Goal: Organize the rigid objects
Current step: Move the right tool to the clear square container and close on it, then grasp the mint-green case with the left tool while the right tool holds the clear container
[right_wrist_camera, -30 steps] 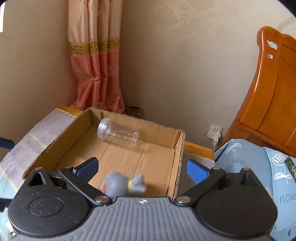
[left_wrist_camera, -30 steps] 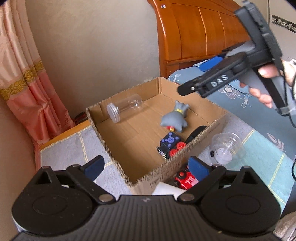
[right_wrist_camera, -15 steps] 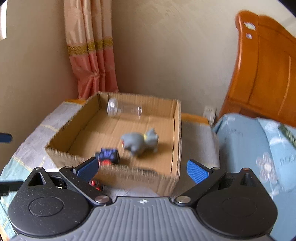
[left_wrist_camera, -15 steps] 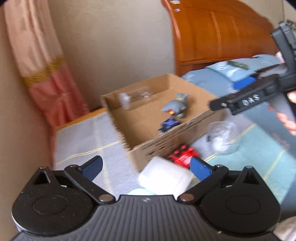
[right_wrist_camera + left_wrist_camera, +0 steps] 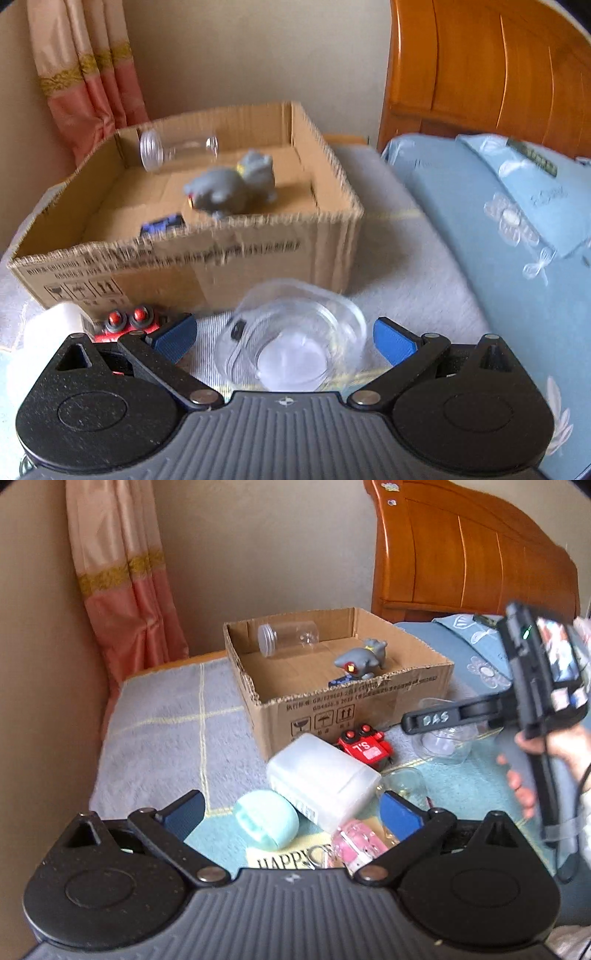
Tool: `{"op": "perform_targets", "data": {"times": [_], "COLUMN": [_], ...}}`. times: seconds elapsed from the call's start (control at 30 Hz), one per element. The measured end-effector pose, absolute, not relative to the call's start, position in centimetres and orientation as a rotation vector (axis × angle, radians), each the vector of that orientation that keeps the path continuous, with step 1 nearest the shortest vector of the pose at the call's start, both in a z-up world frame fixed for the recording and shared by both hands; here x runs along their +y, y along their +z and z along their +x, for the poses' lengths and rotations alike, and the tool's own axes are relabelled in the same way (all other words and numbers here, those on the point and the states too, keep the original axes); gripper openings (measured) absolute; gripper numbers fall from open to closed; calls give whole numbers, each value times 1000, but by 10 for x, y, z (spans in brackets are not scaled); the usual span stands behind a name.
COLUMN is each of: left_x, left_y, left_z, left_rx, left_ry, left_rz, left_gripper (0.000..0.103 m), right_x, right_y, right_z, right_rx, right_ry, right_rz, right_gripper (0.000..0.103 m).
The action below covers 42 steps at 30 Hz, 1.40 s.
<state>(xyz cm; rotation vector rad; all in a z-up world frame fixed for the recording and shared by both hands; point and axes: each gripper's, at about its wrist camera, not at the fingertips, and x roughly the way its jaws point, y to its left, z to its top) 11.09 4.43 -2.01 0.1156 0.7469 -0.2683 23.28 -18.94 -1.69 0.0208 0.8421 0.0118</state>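
Right wrist view | right gripper (image 5: 284,338) jaws apart around clear plastic bowl (image 5: 291,341) | risk: slick thin wall may squirt out when squeezed.

1. A bed carries everything, spread with a grey blanket (image 5: 162,716) crossed by thin yellow lines, turning pale teal toward the near side.
2. An open cardboard box (image 5: 354,709) stands on the blanket.
3. Just in front of the box lie a red toy car (image 5: 364,746), a white plastic container (image 5: 321,779) and a clear glass dish (image 5: 291,339).
4. Nearer the left camera lie a mint green case (image 5: 267,821) and a pink object (image 5: 358,843).
5. A light blue floral pillow (image 5: 498,229) rests at the right.
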Motion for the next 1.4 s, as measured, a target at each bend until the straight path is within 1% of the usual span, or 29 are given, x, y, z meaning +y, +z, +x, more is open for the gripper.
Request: {"op": "perform_targets", "data": {"times": [0.17,0.33,0.5,0.73,0.87,0.93,1.1,1.13,1.2,1.3,1.4], "left_x": [52,60,72,94,99,98,99,97,93,87,87], "left_y": [-28,-36,-50,-66,-78,-84,-88,-88,-87,-86,-85], "left_z": [113,118,126,154,165,169,180,181,180,179,177], "left_rx": [767,780,789,813,839,848,840,826,806,797,801], "left_ry": [-268,-324,-408,-477,-557,-593,-675,-691,-737,-765,-746], "left_rz": [118,136,215,300,321,336,298,312,328,340,329], "left_gripper": [100,100,100,100,97,95,79,78,68,61,61], "right_x": [-197,-213,-222,-222,-221,-221,-220,-221,-221,-222,-221], "right_y": [-37,-36,-38,-37,-37,-37,-37,-37,-37,-37,-37], "right_z": [233,221,213,206,208,207,209,208,209,209,208], "right_rx": [922,914,876,857,859,861,866,867,866,866,861], "right_ry": [-19,59,121,112,105,102,95,94,94,93,91], "right_rz": [-14,-51,-75,-70,-67,-65,-63,-63,-63,-62,-62], "right_gripper": [103,103,103,103,103,103,103,103,103,103,103]}}
